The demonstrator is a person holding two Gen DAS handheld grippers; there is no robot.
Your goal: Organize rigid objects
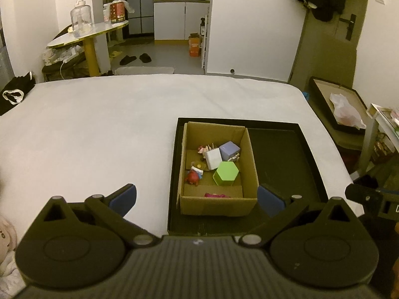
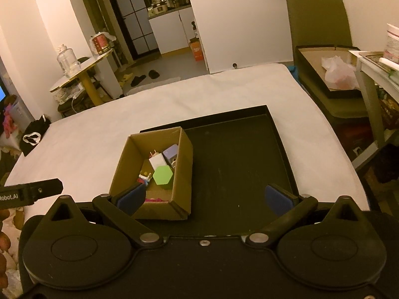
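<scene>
Left gripper (image 1: 197, 199): I see its blue-padded fingers spread wide with nothing between them, hovering over the near edge of the black tray.
Right gripper (image 2: 205, 198): mine here is spread wide too, empty; its left pad sits in front of the cardboard box's near corner in the right wrist view.
Cardboard box (image 1: 245, 149): open-topped, standing in the left half of the black tray (image 1: 309, 154), on the white-covered bed (image 1: 99, 124).
Box contents: a green hexagonal block (image 1: 225, 173), a white block (image 1: 213, 159) touching it, and a lilac block (image 1: 229, 149) just behind; a small red figure (image 1: 193, 177) and other small toys (too small for me to tell apart) lie on the left side, something pink (image 1: 217, 195) against the near wall.
Tray, right half: bare.
Writing: on the other gripper's arm at the left edge of the right wrist view (image 2: 30, 190) I read "obot.AI" (first letter cut off).
Other labels: a red carton (image 1: 117, 12) on the round table (image 1: 87, 33) carries print I cannot read.
</scene>
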